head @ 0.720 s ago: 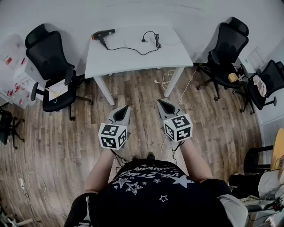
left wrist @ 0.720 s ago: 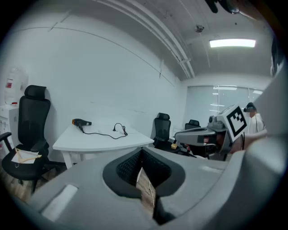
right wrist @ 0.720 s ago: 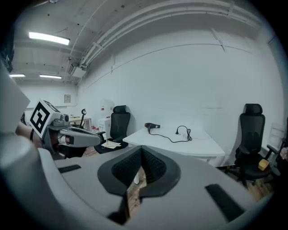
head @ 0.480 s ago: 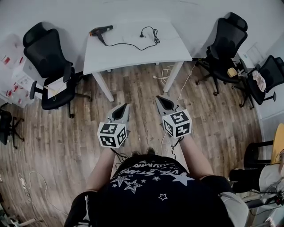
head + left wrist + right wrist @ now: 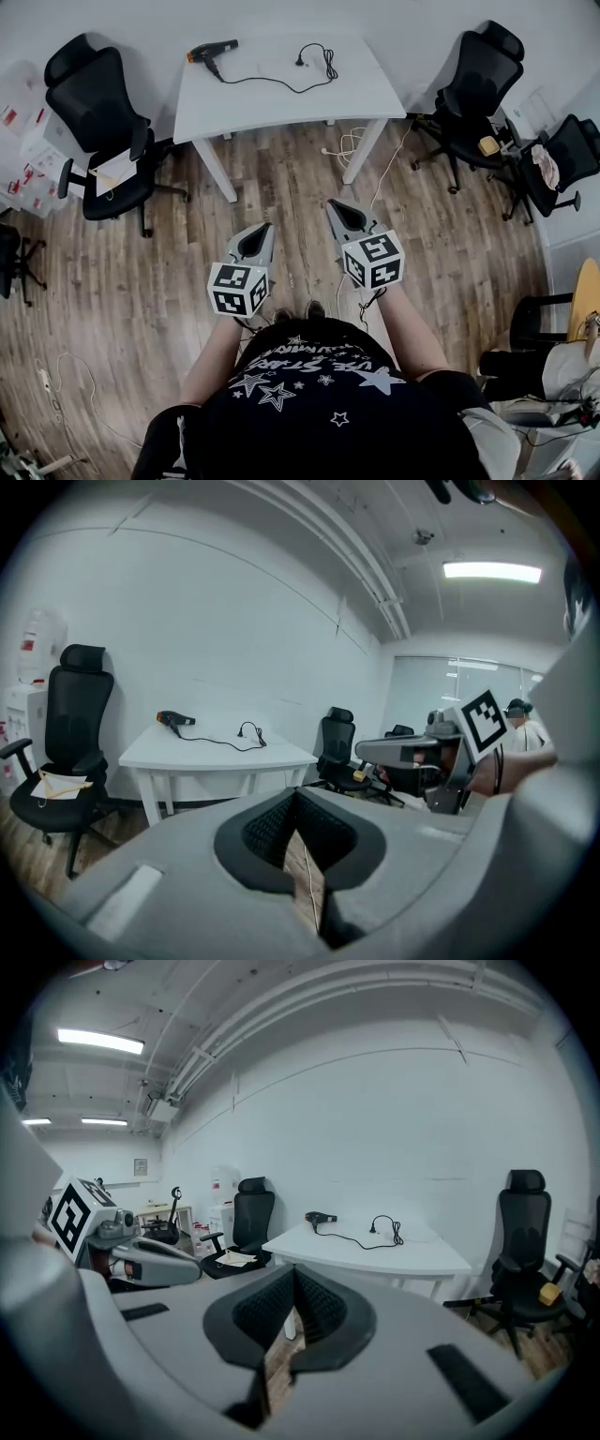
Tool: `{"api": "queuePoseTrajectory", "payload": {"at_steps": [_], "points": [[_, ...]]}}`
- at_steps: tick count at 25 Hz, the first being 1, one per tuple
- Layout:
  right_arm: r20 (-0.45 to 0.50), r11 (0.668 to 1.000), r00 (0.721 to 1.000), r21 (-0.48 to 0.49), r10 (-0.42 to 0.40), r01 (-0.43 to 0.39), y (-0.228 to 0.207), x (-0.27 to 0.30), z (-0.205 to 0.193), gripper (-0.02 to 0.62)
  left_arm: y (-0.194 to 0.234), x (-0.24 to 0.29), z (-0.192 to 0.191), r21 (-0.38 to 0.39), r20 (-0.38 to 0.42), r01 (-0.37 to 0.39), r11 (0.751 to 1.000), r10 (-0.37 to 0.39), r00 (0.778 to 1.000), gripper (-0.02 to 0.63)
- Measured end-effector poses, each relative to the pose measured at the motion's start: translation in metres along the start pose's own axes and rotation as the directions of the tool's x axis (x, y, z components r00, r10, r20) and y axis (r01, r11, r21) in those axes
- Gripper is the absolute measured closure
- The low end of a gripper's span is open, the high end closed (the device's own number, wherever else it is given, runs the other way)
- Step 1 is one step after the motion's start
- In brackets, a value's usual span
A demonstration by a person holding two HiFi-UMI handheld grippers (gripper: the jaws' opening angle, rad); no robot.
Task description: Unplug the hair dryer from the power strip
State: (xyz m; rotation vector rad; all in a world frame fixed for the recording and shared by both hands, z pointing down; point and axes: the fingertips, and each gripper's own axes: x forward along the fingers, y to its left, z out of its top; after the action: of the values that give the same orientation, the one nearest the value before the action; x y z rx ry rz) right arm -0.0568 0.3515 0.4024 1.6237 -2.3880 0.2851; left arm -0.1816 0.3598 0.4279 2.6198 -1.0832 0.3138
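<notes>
The black hair dryer (image 5: 211,50) with an orange tip lies at the far left of the white table (image 5: 281,103). Its black cord runs right to a loose coil and plug (image 5: 315,62) on the tabletop. No power strip shows on the table. Both grippers hover over the wooden floor, well short of the table. My left gripper (image 5: 267,228) is shut and empty, and so is my right gripper (image 5: 332,204). The left gripper view shows the dryer (image 5: 173,719) and plug (image 5: 249,729) far ahead. The right gripper view shows the dryer (image 5: 321,1217) and coil (image 5: 385,1227).
A black office chair (image 5: 98,112) with papers on its seat stands left of the table. Two more chairs (image 5: 478,84) (image 5: 561,167) stand at the right. White cables (image 5: 345,150) lie on the floor under the table. A cable and strip (image 5: 45,380) lie at lower left.
The table and dryer have slid slightly up in the head view. Both grippers stay shut, side by side, in nearly the same place.
</notes>
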Motion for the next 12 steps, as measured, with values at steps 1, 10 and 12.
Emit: {"api": "queuePoseTrajectory", "payload": {"at_steps": [1, 10, 12], "points": [[0.005, 1.0, 1.0, -0.003, -0.001, 0.001, 0.0, 0.0, 0.001, 0.586, 0.0, -0.003, -0.005, -0.009, -0.008, 0.004, 1.0, -0.004, 1.0, 0.598], [0.001, 1.0, 1.0, 0.026, -0.003, 0.003, 0.019, -0.001, -0.017, 0.586, 0.023, -0.017, -0.029, -0.034, -0.04, 0.02, 0.999, -0.021, 0.999, 0.598], [-0.025, 1.0, 1.0, 0.028, -0.012, 0.012, 0.02, 0.001, -0.026, 0.586, 0.024, -0.013, -0.029, -0.035, -0.043, 0.025, 0.999, -0.027, 0.999, 0.598]]}}
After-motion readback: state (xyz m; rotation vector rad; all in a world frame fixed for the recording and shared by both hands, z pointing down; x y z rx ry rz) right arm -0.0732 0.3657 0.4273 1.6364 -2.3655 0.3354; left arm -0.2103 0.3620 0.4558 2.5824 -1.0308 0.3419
